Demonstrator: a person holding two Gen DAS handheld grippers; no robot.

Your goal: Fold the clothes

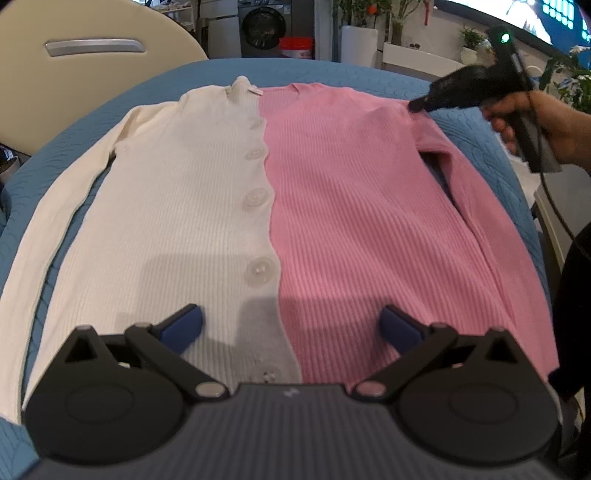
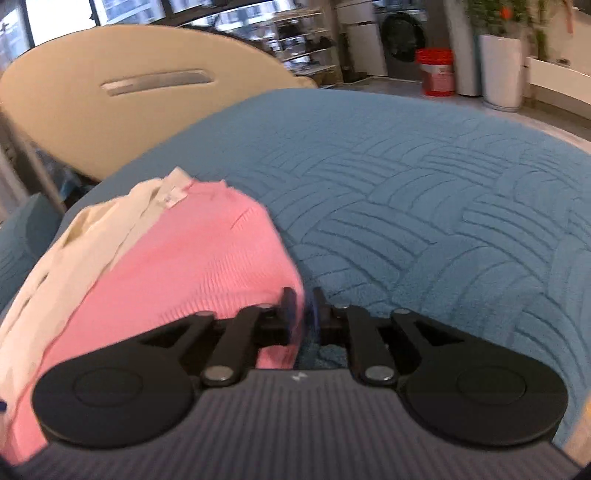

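Observation:
A ribbed cardigan (image 1: 280, 206), cream on the left half and pink on the right, lies flat and buttoned on a blue quilted cover (image 1: 155, 85), sleeves along its sides. My left gripper (image 1: 291, 326) is open and empty, hovering over the hem. My right gripper (image 1: 415, 105) is at the pink shoulder on the far right. In the right wrist view the right gripper (image 2: 303, 308) is shut on the edge of the pink shoulder of the cardigan (image 2: 177, 266).
A beige chair back (image 1: 88, 62) stands behind the table at the left. A washing machine (image 1: 264, 27), a red bucket (image 1: 297, 47) and potted plants (image 1: 471, 42) are beyond the far edge. Bare blue cover (image 2: 424, 206) lies right of the cardigan.

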